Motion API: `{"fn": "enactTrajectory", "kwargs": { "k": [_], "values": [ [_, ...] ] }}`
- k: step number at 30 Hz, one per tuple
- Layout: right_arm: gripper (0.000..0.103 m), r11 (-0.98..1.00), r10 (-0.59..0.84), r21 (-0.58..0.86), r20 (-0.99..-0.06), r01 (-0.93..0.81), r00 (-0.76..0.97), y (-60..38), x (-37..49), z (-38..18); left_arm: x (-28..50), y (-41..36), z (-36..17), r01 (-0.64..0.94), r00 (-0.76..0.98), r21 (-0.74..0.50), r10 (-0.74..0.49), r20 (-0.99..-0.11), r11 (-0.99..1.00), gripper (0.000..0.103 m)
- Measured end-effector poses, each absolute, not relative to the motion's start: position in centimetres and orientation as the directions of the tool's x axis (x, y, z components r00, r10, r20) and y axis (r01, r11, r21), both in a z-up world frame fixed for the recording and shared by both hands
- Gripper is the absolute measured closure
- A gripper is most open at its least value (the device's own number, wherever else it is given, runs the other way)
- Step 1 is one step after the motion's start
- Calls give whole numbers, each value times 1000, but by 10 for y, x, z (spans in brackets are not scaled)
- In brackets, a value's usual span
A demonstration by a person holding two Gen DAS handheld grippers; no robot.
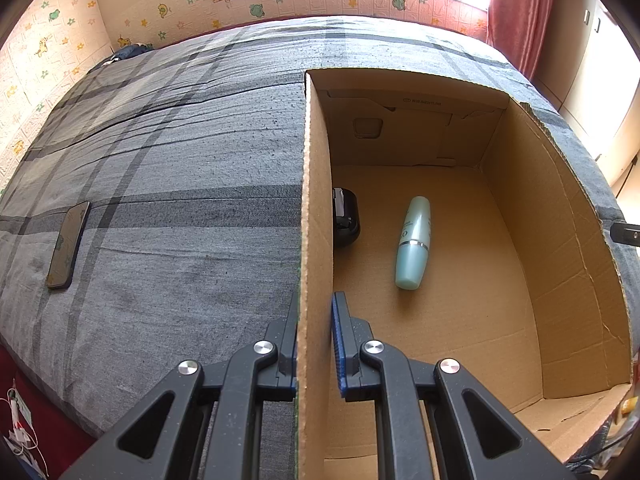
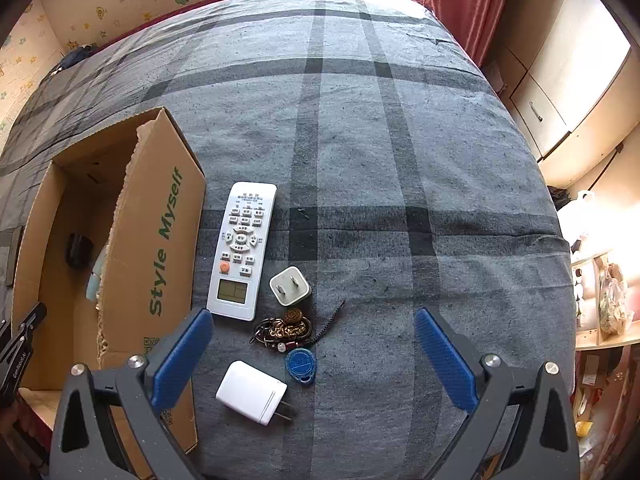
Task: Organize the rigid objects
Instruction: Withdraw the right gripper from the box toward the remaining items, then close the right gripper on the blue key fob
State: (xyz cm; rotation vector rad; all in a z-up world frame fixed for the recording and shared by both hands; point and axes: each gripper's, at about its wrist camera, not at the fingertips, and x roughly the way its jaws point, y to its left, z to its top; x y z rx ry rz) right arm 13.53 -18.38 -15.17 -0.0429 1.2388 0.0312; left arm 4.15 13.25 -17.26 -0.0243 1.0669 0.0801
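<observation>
My left gripper [image 1: 316, 308] is shut on the left wall of the open cardboard box [image 1: 316, 216]. Inside the box lie a pale blue bottle [image 1: 414, 242] and a small black case [image 1: 345, 216]. My right gripper [image 2: 314, 332] is wide open and empty above the bed. Between and beyond its fingers lie a white remote [image 2: 242, 250], a small white plug adapter [image 2: 290, 286], a key bunch with a blue tag [image 2: 290, 336] and a white charger [image 2: 252, 392]. The box [image 2: 160, 240] stands to the left of them.
The grey plaid bedspread [image 2: 380, 160] covers the bed. A phone [image 1: 68, 246] lies on it, left of the box. A red curtain [image 2: 460, 0] and cupboards [image 2: 560, 92] stand to the right, with cluttered shelves [image 2: 604, 304] at the bed's right edge.
</observation>
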Motion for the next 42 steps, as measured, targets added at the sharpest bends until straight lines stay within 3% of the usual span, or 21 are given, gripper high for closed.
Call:
{"fn": "enactTrajectory", "kwargs": {
  "k": [20,31,33,35,39,41,42],
  "values": [
    [0,1000,-3,-5,-992,-19,123,-194,130,-233,41,132,-172,-78,481,20,55,-875,997,90],
    [2,999,32,33,-996,3,85,-206,142,-250,41,132,-172,-77,480,21,55,-875,997,90],
    [8,999,35,35,-996,5,81,-208,145,-253,41,132,-172,-78,481,18,53,-875,997,90],
    [21,1000,30,30,-997,-4,74,-207,146,-253,41,132,-172,-78,481,21,56,-875,997,90],
    [30,999,43,41,-996,-24,83,-200,145,-251,41,132,-173,-80,480,24,59,-875,997,89],
    [48,998,56,54,-995,-26,85,-196,142,-250,41,132,-173,-80,480,23,59,-875,997,89],
    [51,998,56,54,-995,-28,82,-195,142,-251,41,131,-172,-80,480,23,59,-875,997,89]
  ]
}}
